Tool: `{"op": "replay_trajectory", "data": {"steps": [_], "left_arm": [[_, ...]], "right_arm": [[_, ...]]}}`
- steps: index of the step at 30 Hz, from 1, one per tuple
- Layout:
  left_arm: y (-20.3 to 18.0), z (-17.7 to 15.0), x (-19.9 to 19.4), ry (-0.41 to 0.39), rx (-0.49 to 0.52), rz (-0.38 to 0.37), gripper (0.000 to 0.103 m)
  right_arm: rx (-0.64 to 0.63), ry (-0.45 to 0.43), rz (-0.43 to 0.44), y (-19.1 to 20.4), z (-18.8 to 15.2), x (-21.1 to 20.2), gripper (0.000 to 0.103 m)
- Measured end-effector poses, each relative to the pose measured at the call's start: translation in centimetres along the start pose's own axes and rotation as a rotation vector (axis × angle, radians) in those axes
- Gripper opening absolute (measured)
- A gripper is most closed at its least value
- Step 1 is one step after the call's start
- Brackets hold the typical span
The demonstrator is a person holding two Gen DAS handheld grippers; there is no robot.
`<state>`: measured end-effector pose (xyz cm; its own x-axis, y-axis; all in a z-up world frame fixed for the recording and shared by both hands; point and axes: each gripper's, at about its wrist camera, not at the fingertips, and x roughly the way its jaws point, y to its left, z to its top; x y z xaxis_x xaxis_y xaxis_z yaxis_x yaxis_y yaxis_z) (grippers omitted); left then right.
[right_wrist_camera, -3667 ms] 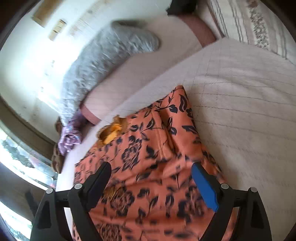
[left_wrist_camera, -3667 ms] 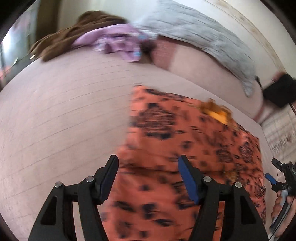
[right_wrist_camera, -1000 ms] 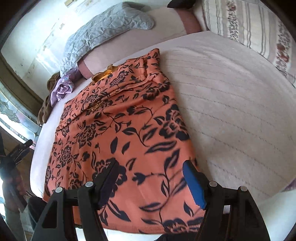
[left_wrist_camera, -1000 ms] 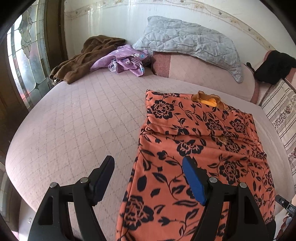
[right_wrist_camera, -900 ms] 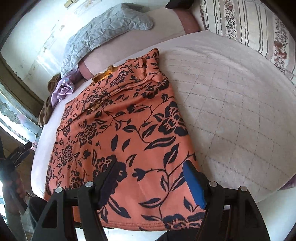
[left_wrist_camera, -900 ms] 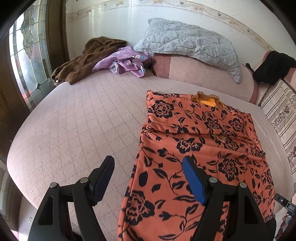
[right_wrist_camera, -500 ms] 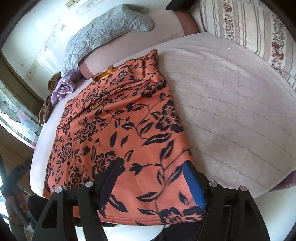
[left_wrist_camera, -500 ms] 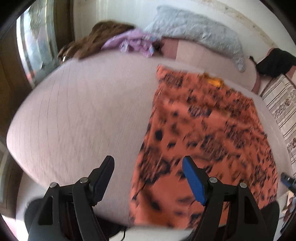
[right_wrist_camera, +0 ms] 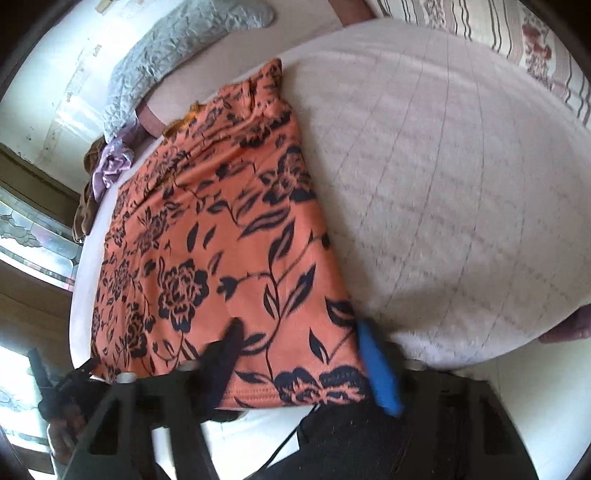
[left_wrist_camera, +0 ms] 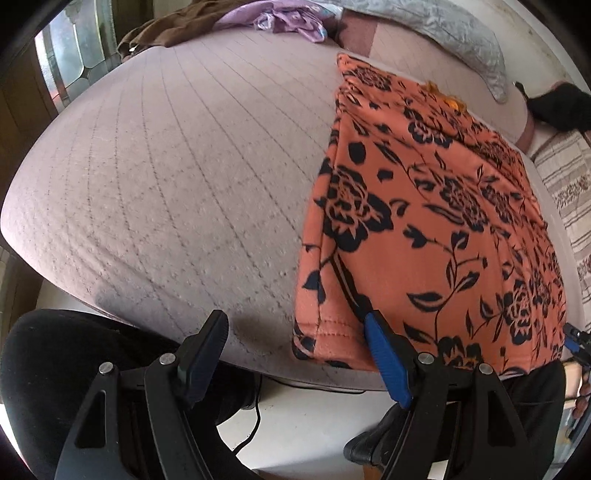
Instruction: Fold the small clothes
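between right tool [right_wrist_camera: 299, 354] jaws, closing: orange garment [right_wrist_camera: 221, 229] hem corner.

The orange floral garment [left_wrist_camera: 436, 236] looks like soft matt knit cloth with a stitched hem. It lies on a quilted pinkish bedcover [left_wrist_camera: 177, 177], matt and a bit pilled. The gripper fingers [left_wrist_camera: 207, 350] are matt black plastic, one blue pad [left_wrist_camera: 384, 358] smooth-looking, with shiny metal screws [left_wrist_camera: 167, 357]. Far off, a grey quilted pillow [left_wrist_camera: 443, 26].

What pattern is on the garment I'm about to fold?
The garment is orange with a black floral and leaf print. It shows sharpest in the left wrist view.
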<state>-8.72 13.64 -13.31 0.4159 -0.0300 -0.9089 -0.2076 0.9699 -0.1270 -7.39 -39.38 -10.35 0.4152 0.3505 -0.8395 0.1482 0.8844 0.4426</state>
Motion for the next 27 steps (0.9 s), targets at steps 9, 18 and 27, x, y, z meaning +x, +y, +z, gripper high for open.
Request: {"op": "replay_trajectory", "data": {"steps": [9, 18, 27], "left_arm": [[-0.9, -0.4, 0.5, 0.012, 0.031, -0.028, 0.076], [-1.3, -0.2, 0.4, -0.009, 0.059, -0.034, 0.032], [-1.6, -0.1, 0.7, -0.018, 0.07, -0.029, 0.024]], "right_arm": [[0.023, 0.014, -0.019, -1.3, -0.6, 0.2, 0.053], [-0.018, 0.052, -0.044, -0.5, -1.2, 0.5, 0.014], [0.015, 0.048, -0.004, -0.4, -0.9, 0.6, 0.017]]}}
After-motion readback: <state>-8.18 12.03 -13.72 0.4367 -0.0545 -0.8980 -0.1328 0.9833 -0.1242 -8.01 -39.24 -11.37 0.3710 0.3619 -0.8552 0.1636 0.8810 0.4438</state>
